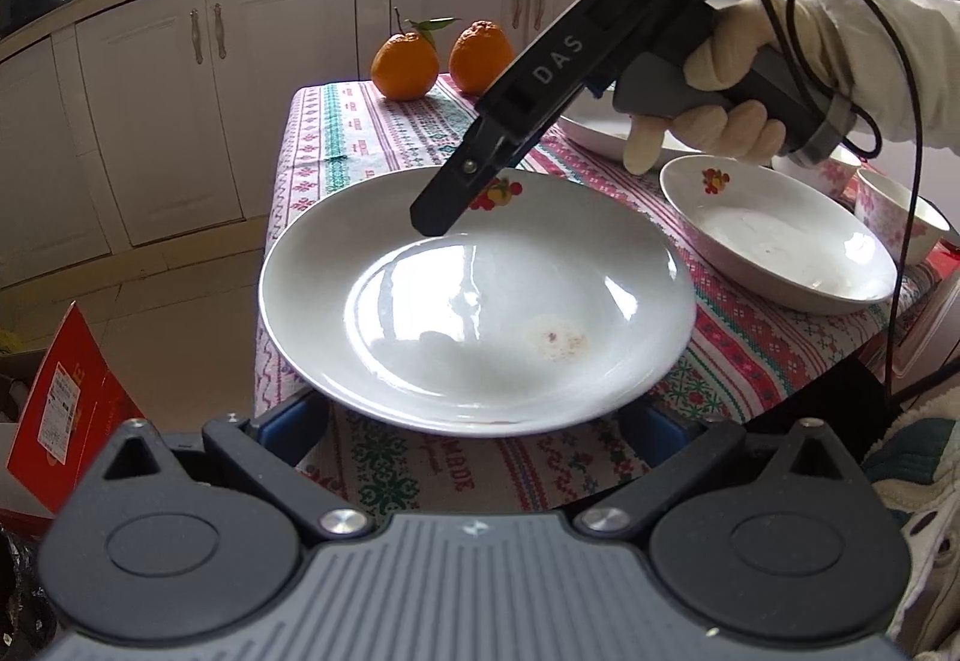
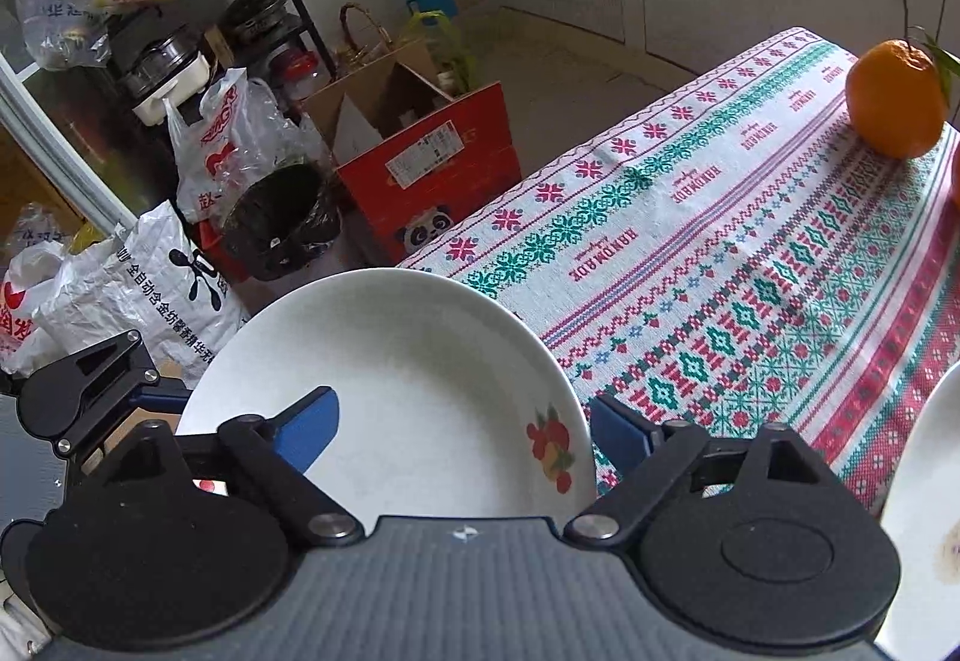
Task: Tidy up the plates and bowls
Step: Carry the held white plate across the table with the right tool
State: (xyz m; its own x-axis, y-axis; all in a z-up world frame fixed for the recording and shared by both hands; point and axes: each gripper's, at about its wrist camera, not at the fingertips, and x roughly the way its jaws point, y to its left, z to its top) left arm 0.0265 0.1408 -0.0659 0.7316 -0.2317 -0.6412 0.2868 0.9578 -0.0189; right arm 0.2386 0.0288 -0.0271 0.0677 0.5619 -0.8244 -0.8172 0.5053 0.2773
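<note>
A white plate (image 1: pixel 474 301) with a fruit motif on its rim hangs out over the left edge of the cloth-covered table (image 1: pixel 360 139). My left gripper (image 1: pixel 474 421) has its fingers spread wide under the plate's near side, and the plate hides their tips. The right gripper (image 1: pixel 444 217), held in a gloved hand (image 1: pixel 720 79), reaches down to the far rim. In the right wrist view the rim of the plate (image 2: pixel 420 373) lies between the jaws of that gripper (image 2: pixel 465 427). One blue pad is over the plate's inside, the other outside the rim, and they stand well apart.
A second motif plate (image 1: pixel 780 241), another white dish (image 1: pixel 594 127) and pink bowls (image 1: pixel 900 217) sit at the right. Two oranges (image 1: pixel 405 67) stand at the table's far end. On the floor to the left are a red box (image 2: pixel 420 169), bags and a black bin (image 2: pixel 282 223).
</note>
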